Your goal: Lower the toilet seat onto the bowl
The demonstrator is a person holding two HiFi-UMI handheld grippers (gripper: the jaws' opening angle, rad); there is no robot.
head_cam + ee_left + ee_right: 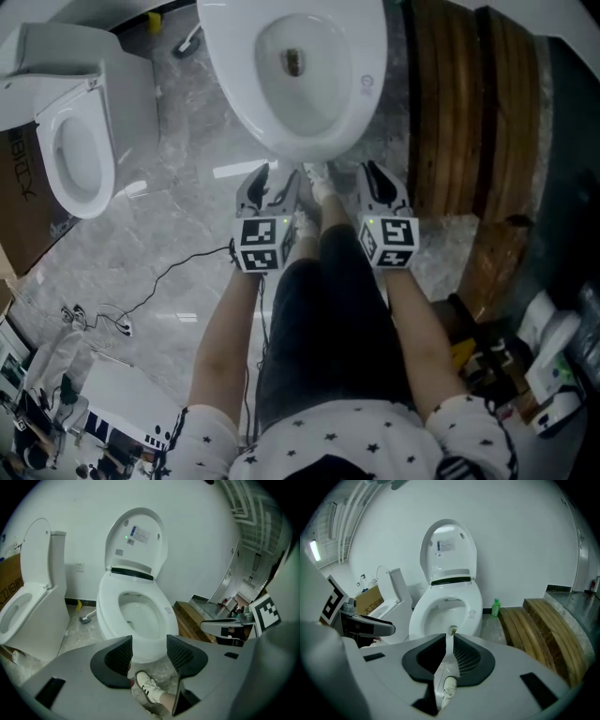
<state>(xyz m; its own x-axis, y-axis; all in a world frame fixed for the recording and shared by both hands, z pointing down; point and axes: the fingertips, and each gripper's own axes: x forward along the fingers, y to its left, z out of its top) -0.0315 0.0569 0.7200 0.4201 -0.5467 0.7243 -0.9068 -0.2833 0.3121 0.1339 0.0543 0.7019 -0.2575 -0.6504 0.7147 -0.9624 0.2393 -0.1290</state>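
1. The white ceramic toilet bowl (pixel 225 84) is being faced head-on, just ahead of the person's feet. Its rim is lying bare, so the lowering is judged not yet begun.
2. The white oval plastic toilet seat (pixel 112 541) is being kept upright by its hinge, with the lid behind it, tipped back toward the wall. It is well apart from both grippers, so a reach up and forward is likely being called for next.
3. The left gripper (pixel 149 644) is being held low in front of the bowl. Its jaws are being kept spread wide on nothing, probably to be ready for the seat's edge.
4. The right gripper (pixel 450 637) is being held beside it at a similar height. Its jaws are drawn nearly together with a slim gap between them, and nothing is being pinched.
5. A white sneaker (pixel 149 686) is being seen through the left gap, planted near the bowl's base, probably for reach.
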